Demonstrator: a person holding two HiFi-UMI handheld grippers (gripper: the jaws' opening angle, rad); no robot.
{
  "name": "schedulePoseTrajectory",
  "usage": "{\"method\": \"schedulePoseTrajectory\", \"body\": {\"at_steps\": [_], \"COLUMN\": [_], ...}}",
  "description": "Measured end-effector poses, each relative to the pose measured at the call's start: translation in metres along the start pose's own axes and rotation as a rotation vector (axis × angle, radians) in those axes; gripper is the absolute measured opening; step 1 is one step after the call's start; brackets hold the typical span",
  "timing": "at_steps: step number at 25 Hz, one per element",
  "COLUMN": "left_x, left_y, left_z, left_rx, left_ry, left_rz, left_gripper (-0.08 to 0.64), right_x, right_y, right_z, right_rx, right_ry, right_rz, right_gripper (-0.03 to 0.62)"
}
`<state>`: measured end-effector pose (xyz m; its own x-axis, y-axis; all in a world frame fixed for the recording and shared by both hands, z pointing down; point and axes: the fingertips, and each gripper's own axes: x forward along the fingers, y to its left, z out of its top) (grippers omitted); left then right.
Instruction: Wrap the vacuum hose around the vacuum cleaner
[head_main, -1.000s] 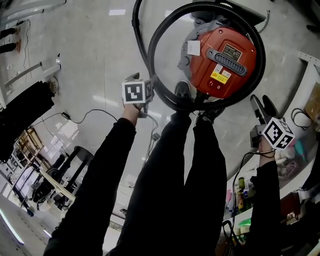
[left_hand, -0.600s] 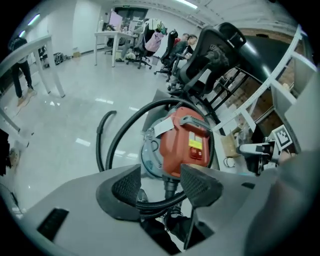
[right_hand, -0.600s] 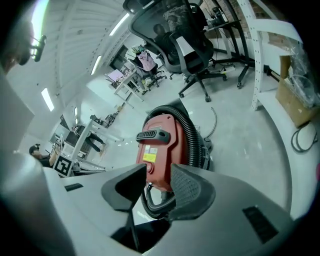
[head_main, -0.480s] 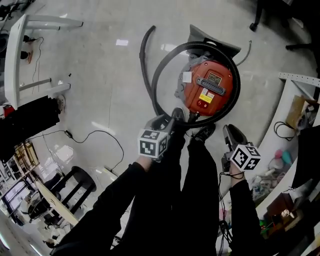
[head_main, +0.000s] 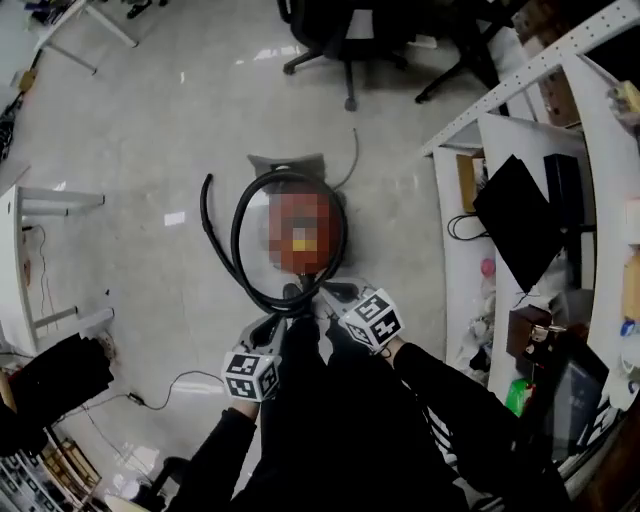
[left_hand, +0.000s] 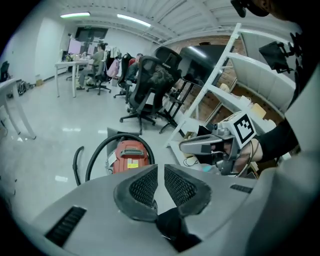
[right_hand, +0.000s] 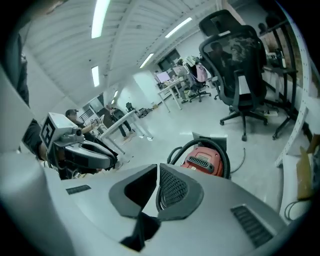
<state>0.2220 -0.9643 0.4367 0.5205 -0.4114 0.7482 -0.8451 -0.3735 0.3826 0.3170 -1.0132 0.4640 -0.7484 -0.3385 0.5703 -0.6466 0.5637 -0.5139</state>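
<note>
The red vacuum cleaner (head_main: 300, 225) stands on the floor well below me, also seen in the left gripper view (left_hand: 131, 156) and the right gripper view (right_hand: 202, 162). Its black hose (head_main: 238, 262) loops round the body, with one end trailing to the left (left_hand: 77, 165). My left gripper (head_main: 268, 330) is held high above the floor, shut and empty (left_hand: 161, 175). My right gripper (head_main: 332, 293) hangs beside it, also shut on nothing (right_hand: 157, 187). Both pairs of jaws have just been closing with nothing between them. Neither gripper touches the hose.
Office chairs (head_main: 345, 40) stand beyond the vacuum. White shelving (head_main: 520, 70) with boxes and cables runs along the right. A white table (head_main: 30, 260) is at the left, and a thin cable (head_main: 170, 385) lies on the floor. The person's dark legs fill the bottom.
Both grippers have lifted far up from the vacuum and hose, and their jaws have shut. The vacuum now looks small and distant below.
</note>
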Motion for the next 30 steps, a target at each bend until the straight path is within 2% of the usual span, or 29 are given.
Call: {"method": "schedulePoseTrajectory", "body": {"at_steps": [4,8,12,15,17,21,25,30], "left_x": [-0.008,-0.013,-0.016,-0.029,-0.039,-0.073,-0.113,-0.149], "left_y": [-0.045,-0.072,-0.088,-0.088,-0.082,-0.048,0.003,0.054], "left_z": [0.002,0.0,0.018,0.032,0.034,0.017,-0.015,-0.05], "left_rx": [0.073,0.103,0.167,0.2,0.19,0.105,0.04,-0.008], "left_ry": [-0.02,0.004,-0.002,-0.023,-0.059,-0.14,-0.155,-0.144], "left_rz": [-0.038,-0.105,-0.177,-0.201,-0.199,-0.171,-0.134,-0.143], "left_gripper": [0.061,0.061,0.061,0.061,0.061,0.061,0.061,0.061], "right_x": [-0.034,-0.058,-0.068,-0.069,-0.072,-0.068,-0.052,-0.031], "right_y": [0.009,0.029,0.042,0.055,0.063,0.096,0.146,0.199], "right_z": [-0.005,-0.006,0.007,0.014,0.016,0.018,0.015,0.01], "right_rx": [-0.034,-0.049,-0.057,-0.06,-0.078,-0.13,-0.167,-0.212], "right_ry": [0.024,0.04,-0.009,-0.042,-0.039,-0.006,0.019,0.052], "right_rz": [-0.037,-0.06,-0.101,-0.14,-0.156,-0.155,-0.142,-0.167], "right_gripper": [0.031,0.031,0.031,0.031,0.031,0.031,0.031,0.031]}}
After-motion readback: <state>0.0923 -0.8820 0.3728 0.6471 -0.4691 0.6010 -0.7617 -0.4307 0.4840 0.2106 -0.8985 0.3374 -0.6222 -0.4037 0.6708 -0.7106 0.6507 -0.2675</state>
